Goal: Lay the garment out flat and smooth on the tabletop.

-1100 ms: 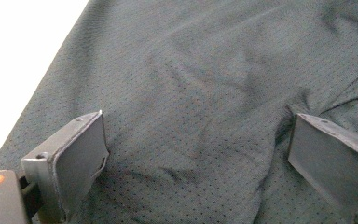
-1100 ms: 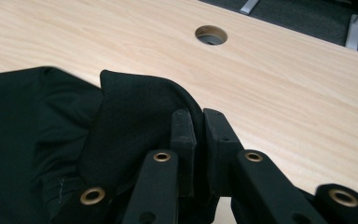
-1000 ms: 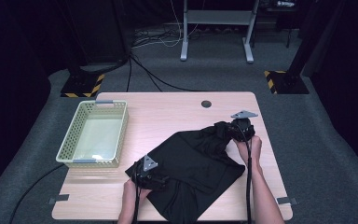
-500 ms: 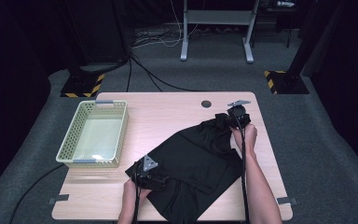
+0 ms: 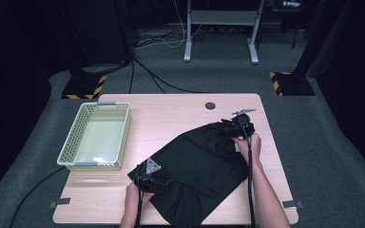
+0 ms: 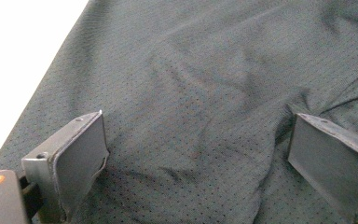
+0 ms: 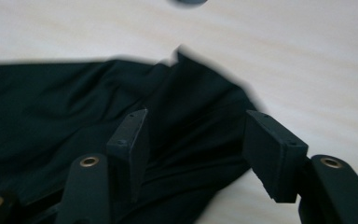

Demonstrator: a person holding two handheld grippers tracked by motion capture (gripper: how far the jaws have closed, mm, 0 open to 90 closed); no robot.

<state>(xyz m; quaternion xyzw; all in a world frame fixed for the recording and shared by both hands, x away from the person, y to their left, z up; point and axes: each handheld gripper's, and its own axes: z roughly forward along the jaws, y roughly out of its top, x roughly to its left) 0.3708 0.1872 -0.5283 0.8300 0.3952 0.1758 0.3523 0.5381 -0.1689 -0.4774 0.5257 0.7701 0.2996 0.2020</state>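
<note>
Pale green basket (image 5: 95,137) sits left of centre on the worktop (image 5: 171,111), bare wood beside it. Left hand-held gripper (image 6: 196,154) gapes wide over the black garment (image 5: 195,166), lower middle. Right hand-held gripper (image 7: 193,144) spread open, straddling the cloth's upper-right corner near the worktop edge.

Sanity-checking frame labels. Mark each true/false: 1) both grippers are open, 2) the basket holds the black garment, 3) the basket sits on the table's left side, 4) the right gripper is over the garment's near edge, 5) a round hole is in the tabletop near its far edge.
1) True: the left gripper and the right gripper both have their jaws apart over the fabric.
2) False: the basket looks empty; the black garment lies spread on the table.
3) True.
4) False: it is at the garment's far right corner; the left gripper is at the near left edge.
5) True: the hole.
</note>
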